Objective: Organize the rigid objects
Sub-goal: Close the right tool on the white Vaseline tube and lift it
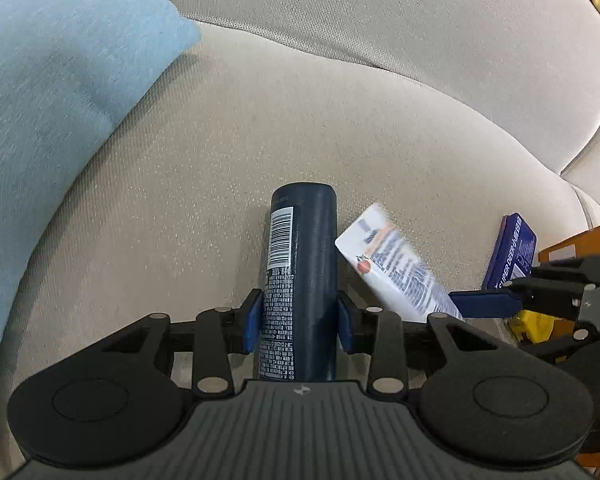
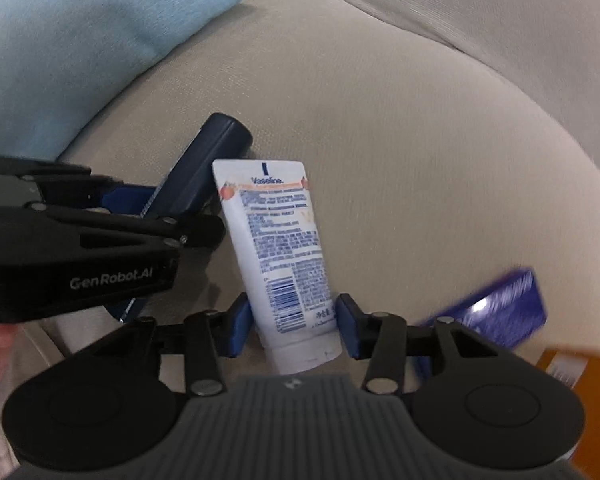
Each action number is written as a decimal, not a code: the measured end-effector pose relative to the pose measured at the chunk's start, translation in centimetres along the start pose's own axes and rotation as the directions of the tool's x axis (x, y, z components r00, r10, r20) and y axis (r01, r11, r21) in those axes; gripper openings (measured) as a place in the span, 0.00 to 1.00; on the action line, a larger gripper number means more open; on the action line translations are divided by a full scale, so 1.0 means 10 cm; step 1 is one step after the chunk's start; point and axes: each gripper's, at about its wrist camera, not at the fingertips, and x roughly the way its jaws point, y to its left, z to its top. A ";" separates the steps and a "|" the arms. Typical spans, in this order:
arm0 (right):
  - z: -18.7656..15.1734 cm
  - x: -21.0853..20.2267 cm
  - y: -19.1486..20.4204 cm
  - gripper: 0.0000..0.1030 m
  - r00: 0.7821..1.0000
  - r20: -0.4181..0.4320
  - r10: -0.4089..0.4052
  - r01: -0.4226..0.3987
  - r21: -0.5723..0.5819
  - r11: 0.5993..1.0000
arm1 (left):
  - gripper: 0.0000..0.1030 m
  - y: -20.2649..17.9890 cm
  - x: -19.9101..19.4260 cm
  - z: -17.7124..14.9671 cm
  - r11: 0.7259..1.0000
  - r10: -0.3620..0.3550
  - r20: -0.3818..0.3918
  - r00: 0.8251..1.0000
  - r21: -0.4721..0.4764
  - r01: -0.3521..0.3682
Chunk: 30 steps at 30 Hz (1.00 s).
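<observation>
- Your left claw (image 1: 298, 322) is clamped on the dark can (image 1: 302, 280); your right claw (image 2: 294, 324) pinches the white tube (image 2: 278, 256).
- Both items hang over the sofa (image 1: 260, 128) seat.
- Judged step: carrying; next, set each down tidily, perhaps near the blue box (image 1: 514, 252).

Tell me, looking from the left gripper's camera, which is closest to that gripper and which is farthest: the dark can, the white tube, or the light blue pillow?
1. Dark can, between the left gripper's fingers.
2. White tube, just right of the can.
3. Light blue pillow, far off at upper left.
</observation>
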 end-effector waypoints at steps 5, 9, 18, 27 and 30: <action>0.02 -0.02 -0.05 0.58 0.999 0.048 0.020 -0.023 0.076 0.997 | 0.43 0.10 0.10 0.03 0.997 -0.030 0.012 0.999 -0.070 0.030; 0.06 0.03 -0.05 0.59 0.998 0.059 0.023 -0.026 0.052 0.998 | 0.45 0.11 0.09 0.02 0.996 -0.027 0.017 0.999 -0.082 0.029; -0.06 -0.03 -0.06 0.46 0.995 0.104 -0.005 -0.001 0.056 0.998 | 0.40 0.05 0.05 -0.02 0.997 -0.008 0.048 0.999 -0.072 0.011; -0.36 -0.17 0.11 0.46 0.987 0.161 -0.022 0.007 0.093 0.996 | 0.40 -0.13 -0.10 -0.19 0.994 -0.048 0.038 0.998 -0.095 0.052; -0.48 -0.29 0.16 0.46 0.983 0.180 -0.029 0.012 0.093 0.996 | 0.40 -0.20 -0.24 -0.29 0.992 -0.068 0.055 0.996 -0.099 0.073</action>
